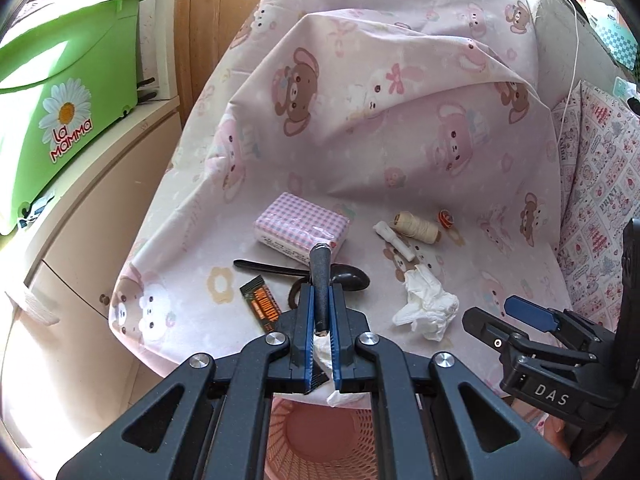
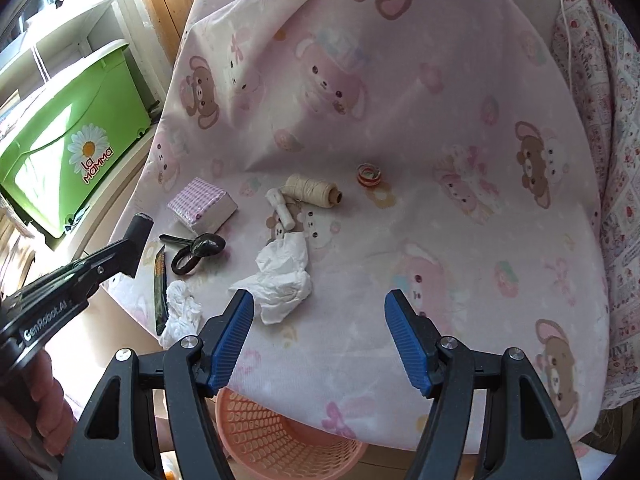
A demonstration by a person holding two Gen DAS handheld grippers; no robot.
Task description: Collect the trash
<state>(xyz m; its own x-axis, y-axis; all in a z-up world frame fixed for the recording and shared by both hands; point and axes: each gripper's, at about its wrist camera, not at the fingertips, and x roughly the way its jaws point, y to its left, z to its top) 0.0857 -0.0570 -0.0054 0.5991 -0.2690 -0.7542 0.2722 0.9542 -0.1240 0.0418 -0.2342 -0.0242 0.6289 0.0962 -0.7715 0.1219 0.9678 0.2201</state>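
Note:
My left gripper [image 1: 320, 316] is shut on a dark grey stick [image 1: 320, 276] that pokes out past its blue pads, above the bed's front edge. From the right wrist view that gripper [image 2: 136, 240] comes in from the left. A small crumpled tissue [image 2: 180, 312] and a dark snack wrapper [image 1: 260, 304] lie at the edge beneath it. A bigger crumpled white tissue [image 2: 284, 284] lies on the pink sheet, just ahead of my right gripper [image 2: 319, 300], which is open and holds nothing. A pink mesh basket [image 2: 280, 440] stands on the floor below the edge.
On the sheet lie a pink checked tissue pack [image 1: 302, 228], a black spoon [image 1: 348, 276], a black ring [image 2: 184, 264], a spool of cream twine [image 2: 312, 190], a small white roll [image 2: 280, 208] and a red tape roll [image 2: 369, 174]. A green box [image 1: 60, 100] tops the cabinet at left.

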